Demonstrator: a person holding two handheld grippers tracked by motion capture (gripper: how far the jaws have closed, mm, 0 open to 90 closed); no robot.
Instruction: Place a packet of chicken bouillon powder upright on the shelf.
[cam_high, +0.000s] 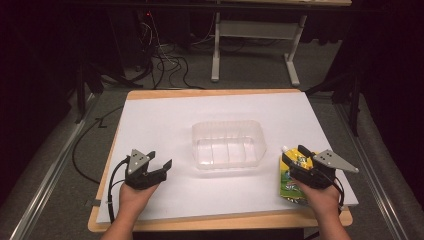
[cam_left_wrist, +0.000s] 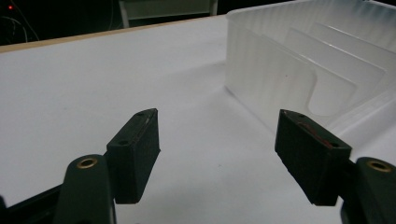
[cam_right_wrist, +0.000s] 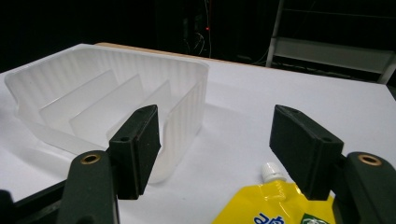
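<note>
A clear ribbed plastic tray (cam_high: 228, 144) stands empty in the middle of the white table (cam_high: 165, 115). A yellow spouted pouch (cam_high: 292, 176) lies flat at the front right, its white cap (cam_right_wrist: 272, 171) pointing away from me. My right gripper (cam_high: 295, 156) hovers over the pouch, open, with the pouch (cam_right_wrist: 275, 205) low between its jaws and no pad touching it. To the tray's left my left gripper (cam_high: 161, 165) is open over bare table, and the tray's wall (cam_left_wrist: 280, 79) stands just ahead on its right.
The white sheet covers a wooden tabletop with its edge (cam_high: 220, 222) near me. Cables (cam_high: 165, 65) and a grey desk frame (cam_high: 255, 40) stand on the floor beyond the far edge. A black cable (cam_high: 85, 145) runs along the left side.
</note>
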